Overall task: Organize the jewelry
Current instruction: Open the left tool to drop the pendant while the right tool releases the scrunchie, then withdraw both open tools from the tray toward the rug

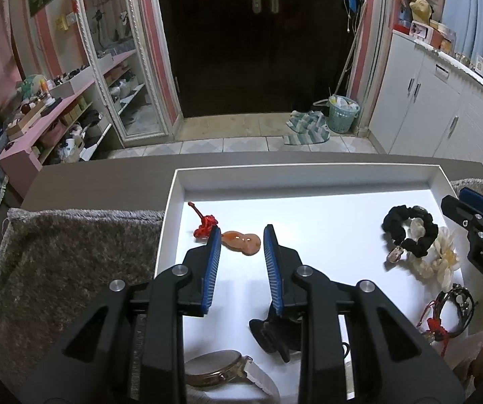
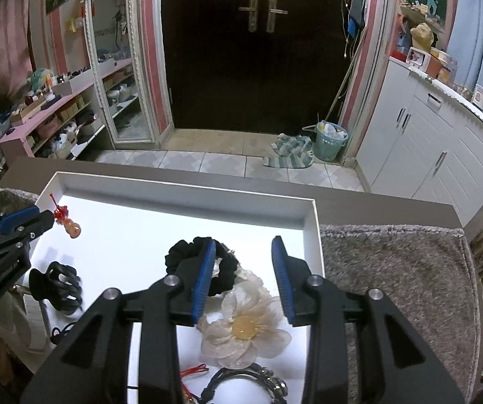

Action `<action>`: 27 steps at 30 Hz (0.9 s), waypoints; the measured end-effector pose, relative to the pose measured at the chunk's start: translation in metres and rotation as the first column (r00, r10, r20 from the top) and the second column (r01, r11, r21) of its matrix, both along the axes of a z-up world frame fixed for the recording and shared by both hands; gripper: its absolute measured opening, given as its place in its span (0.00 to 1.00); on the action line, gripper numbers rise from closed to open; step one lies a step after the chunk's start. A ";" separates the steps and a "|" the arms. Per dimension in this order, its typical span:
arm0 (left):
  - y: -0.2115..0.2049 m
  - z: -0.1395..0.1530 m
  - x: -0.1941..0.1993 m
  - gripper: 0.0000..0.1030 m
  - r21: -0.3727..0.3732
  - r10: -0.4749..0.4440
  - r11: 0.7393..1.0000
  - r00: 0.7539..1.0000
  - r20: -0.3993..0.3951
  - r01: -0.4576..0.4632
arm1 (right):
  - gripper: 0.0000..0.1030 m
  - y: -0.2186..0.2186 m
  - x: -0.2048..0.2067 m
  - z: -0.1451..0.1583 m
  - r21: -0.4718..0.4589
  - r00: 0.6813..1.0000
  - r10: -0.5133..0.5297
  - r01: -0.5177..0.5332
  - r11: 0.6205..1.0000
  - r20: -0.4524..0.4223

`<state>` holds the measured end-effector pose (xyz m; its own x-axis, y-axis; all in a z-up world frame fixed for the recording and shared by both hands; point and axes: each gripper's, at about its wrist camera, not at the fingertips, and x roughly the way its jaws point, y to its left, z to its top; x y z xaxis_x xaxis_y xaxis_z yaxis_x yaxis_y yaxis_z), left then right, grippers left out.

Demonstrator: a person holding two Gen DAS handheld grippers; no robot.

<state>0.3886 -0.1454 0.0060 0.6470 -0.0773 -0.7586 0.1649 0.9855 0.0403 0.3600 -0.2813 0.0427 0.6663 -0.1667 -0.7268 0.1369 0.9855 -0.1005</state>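
Two grippers: both hover over the white tray, each with jaws apart and nothing between the pads.
Left gripper: open, poised above the tray's left half, aimed down at the orange gourd pendant with its red knotted cord, near the far left corner.
Right gripper: open, above the tray's right side, over the black scrunchie and the cream fabric flower, which touch each other.
Other pieces: a black claw clip and a watch by the near left edge; a dark cord bracelet with red knot at the near right corner.
Tray's seat: on a grey fuzzy mat.
Step in hand, as I judge it: choosing the next piece to shift.
Doing it well: come down squarely, take the pendant across its narrow waist, not the cord; lift the scrunchie clear without dragging the flower along.
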 end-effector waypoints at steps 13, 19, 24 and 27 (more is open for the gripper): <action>0.037 0.024 -0.030 0.25 0.008 -0.001 1.000 1.000 0.018 0.000 | 0.34 0.004 -0.028 0.024 -0.020 0.999 0.017 -0.017 1.000 0.035; 0.092 0.028 -0.076 0.30 0.012 0.007 1.000 1.000 0.009 -0.007 | 0.34 -0.010 -0.086 0.028 -0.090 0.999 0.026 -0.023 0.996 0.025; 0.136 0.027 -0.130 0.30 0.056 0.032 0.998 0.999 0.024 -0.033 | 0.34 -0.039 -0.153 0.027 -0.127 0.999 0.000 0.004 0.992 0.032; 0.160 0.019 -0.158 0.32 0.061 0.050 0.997 0.998 0.027 -0.052 | 0.34 -0.060 -0.188 0.023 -0.099 0.998 -0.037 0.042 0.994 0.055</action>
<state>0.2302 0.0149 0.0252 0.6681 0.0029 -0.7440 0.1128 0.9881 0.1051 0.1719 -0.3416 0.0653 0.6949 -0.2633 -0.6692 0.1831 0.9647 -0.1894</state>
